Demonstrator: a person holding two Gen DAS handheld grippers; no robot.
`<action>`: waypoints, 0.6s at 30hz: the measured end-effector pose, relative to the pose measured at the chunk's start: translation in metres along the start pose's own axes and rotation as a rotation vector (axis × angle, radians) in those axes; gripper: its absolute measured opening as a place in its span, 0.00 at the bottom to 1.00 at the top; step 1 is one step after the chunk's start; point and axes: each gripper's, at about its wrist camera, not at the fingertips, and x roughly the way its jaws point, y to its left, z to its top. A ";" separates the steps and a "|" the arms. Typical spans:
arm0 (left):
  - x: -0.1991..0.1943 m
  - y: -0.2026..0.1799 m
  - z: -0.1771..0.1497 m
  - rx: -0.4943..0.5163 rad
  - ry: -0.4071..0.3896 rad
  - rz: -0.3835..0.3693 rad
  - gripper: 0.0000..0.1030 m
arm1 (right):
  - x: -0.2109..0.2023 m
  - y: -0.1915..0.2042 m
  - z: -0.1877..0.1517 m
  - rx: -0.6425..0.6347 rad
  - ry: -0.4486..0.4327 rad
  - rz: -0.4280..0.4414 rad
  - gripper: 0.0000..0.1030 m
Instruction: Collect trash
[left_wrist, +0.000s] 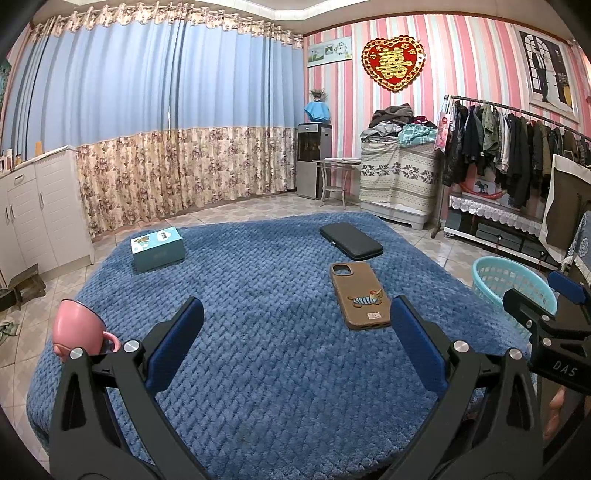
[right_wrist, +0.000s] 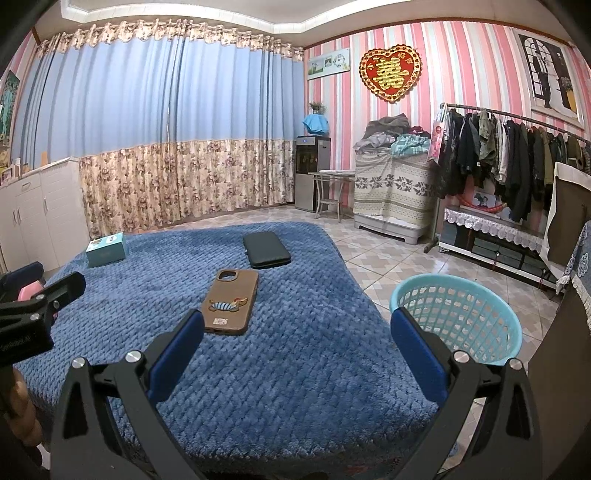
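A table under a blue quilted cloth (left_wrist: 258, 332) carries a teal box (left_wrist: 158, 249), a black case (left_wrist: 350, 240), a brown phone case with a cartoon dog (left_wrist: 360, 296) and a pink cup (left_wrist: 79, 328) at the left edge. A light blue plastic basket (right_wrist: 458, 317) stands on the floor right of the table; its inside is not visible. My left gripper (left_wrist: 295, 332) is open and empty above the cloth near the front edge. My right gripper (right_wrist: 295, 339) is open and empty over the table's right front part, next to the basket. No loose trash shows.
White cabinets (left_wrist: 33, 206) stand at the left. A clothes rack (left_wrist: 517, 144), a covered chest (left_wrist: 399, 173), a water dispenser (left_wrist: 312, 158) and a small stand (left_wrist: 334, 177) line the far and right walls. Tiled floor (right_wrist: 388, 254) surrounds the table.
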 end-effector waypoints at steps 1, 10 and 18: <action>0.000 0.000 0.000 0.000 0.000 0.000 0.95 | 0.000 0.000 0.000 0.000 0.000 0.000 0.96; 0.000 -0.001 0.001 0.003 -0.003 0.001 0.95 | 0.000 -0.001 0.000 0.000 0.000 0.001 0.96; 0.000 0.000 0.000 0.002 0.000 -0.001 0.95 | -0.001 -0.001 0.000 0.001 0.000 0.000 0.96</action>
